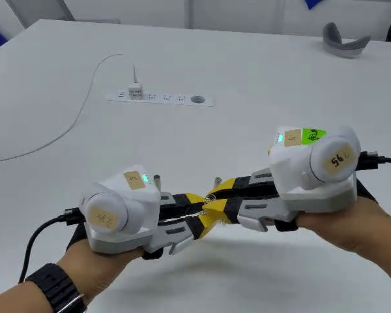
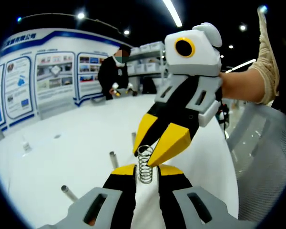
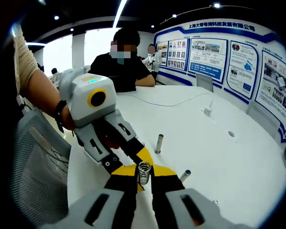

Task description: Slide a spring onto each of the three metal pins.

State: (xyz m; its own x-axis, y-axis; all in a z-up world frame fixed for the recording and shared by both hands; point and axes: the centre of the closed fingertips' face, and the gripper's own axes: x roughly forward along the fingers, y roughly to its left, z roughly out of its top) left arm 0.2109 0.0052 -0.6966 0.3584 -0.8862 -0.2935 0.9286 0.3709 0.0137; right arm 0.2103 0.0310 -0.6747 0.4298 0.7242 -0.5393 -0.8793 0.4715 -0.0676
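One short, bright wire spring (image 2: pixel 144 167), open-coiled, clamped upright between narrowed jaws of left gripper (image 2: pixel 147 171); nipped at its top coils by right gripper (image 2: pixel 143 156), jaws closed on it head-on. Beyond the jaws and to their left, three bare metal pins (image 2: pixel 113 159) upright on white worktop (image 2: pixel 52 143).

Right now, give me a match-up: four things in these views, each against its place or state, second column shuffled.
1. small coiled metal spring
2. three short silver metal pins
3. long white power strip
4. grey curved band

A. far right corner of the white table
B. pinched between left tool and right tool
C. upright, bare
D. flat mid-table, white plug in it

Pairs: 1-B, 2-C, 3-D, 4-A
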